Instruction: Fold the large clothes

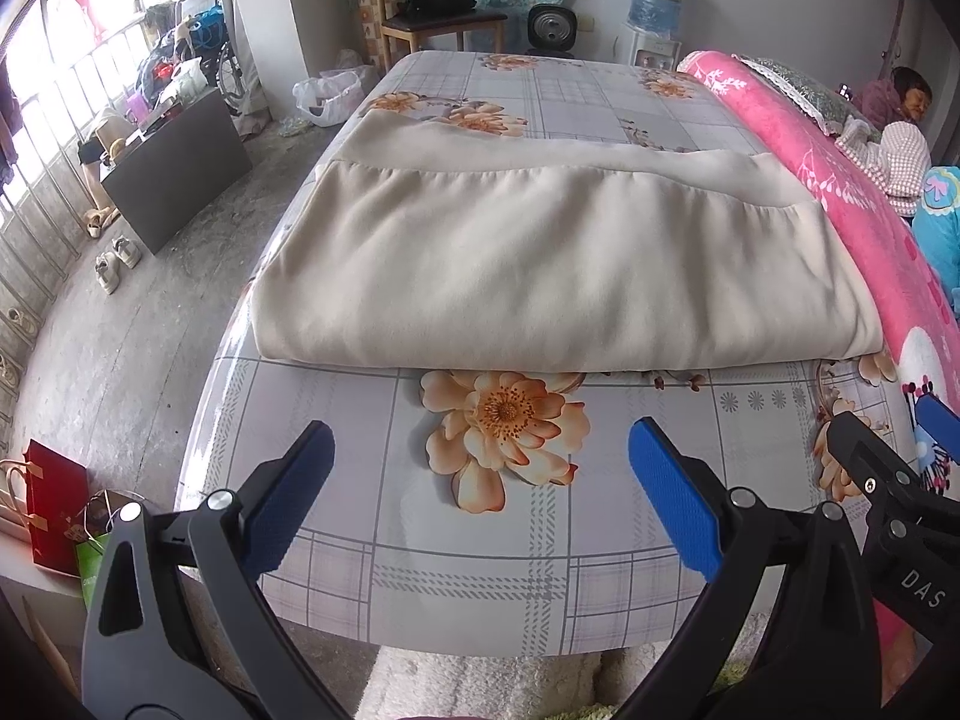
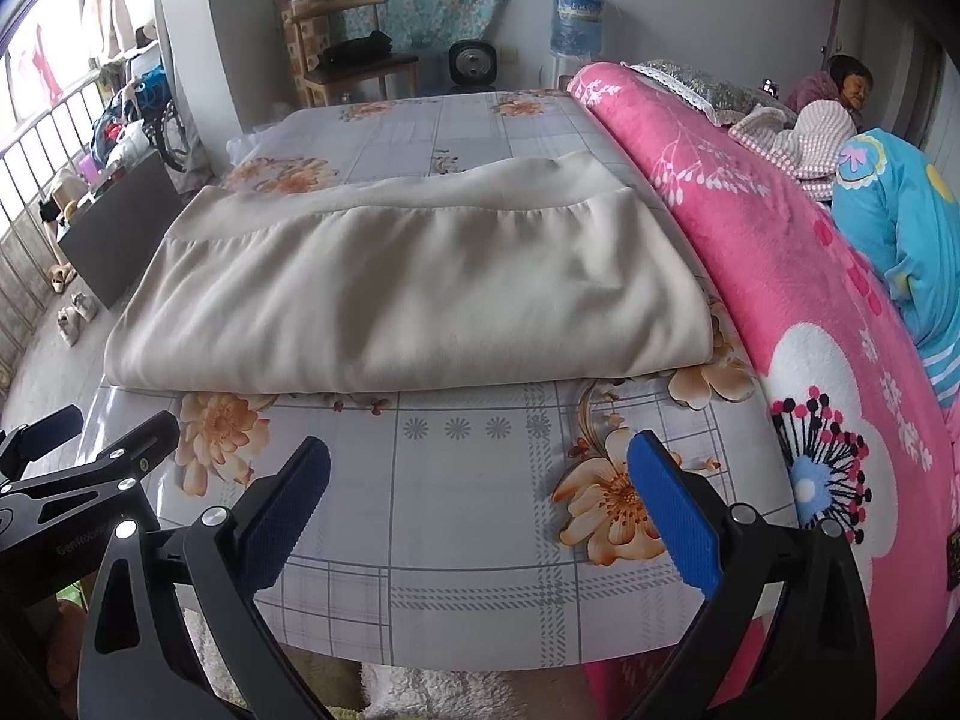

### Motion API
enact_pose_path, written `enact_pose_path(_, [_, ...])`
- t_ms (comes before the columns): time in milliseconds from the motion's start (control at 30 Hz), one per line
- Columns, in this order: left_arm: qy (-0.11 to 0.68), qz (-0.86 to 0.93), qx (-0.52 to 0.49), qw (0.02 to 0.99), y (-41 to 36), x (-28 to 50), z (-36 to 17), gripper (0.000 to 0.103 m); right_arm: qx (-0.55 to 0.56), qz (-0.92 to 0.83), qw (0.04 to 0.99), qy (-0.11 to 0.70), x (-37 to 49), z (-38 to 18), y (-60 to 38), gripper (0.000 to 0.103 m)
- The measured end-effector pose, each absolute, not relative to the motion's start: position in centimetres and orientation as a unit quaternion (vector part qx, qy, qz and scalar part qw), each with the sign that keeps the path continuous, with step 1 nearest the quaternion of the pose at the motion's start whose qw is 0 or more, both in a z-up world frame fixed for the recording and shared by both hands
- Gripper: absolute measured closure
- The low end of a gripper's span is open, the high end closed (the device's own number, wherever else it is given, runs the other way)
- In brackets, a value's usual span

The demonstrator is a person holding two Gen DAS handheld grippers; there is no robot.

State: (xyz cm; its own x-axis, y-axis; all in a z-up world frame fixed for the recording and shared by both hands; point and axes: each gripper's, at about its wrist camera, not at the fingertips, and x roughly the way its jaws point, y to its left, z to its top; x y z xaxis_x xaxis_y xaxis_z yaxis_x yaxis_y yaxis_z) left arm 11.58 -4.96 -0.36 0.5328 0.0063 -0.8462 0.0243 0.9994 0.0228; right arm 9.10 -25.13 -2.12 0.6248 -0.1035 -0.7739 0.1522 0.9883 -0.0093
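Observation:
A large beige garment [image 1: 540,264] lies folded flat on the flowered table cover [image 1: 480,540]; its fold edge faces me and a wide band runs along its far side. The right wrist view shows the same beige garment [image 2: 408,288] in the middle of the table [image 2: 468,540]. My left gripper [image 1: 480,498] hovers open over the near table edge, short of the fold, with nothing between its blue pads. My right gripper [image 2: 480,504] is also open and empty, level with it to the right. Each gripper appears at the edge of the other's view.
A pink flowered blanket [image 2: 780,300] is piled along the table's right side, with a blue garment [image 2: 900,228] and a person [image 2: 846,84] behind it. Left is bare floor with shoes [image 1: 117,261], a dark box [image 1: 180,168] and a red bag [image 1: 54,504]. A chair [image 1: 438,6] stands beyond.

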Motion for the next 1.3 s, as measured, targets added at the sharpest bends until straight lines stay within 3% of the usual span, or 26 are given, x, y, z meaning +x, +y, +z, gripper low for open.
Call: enact_pose_path(1300, [0.478,0.002,0.006,0.878,-4.52,11.61,0.19,0.008,0.016,-0.071,0.896,0.438,9.34,-2.30,-24.68,0.006])
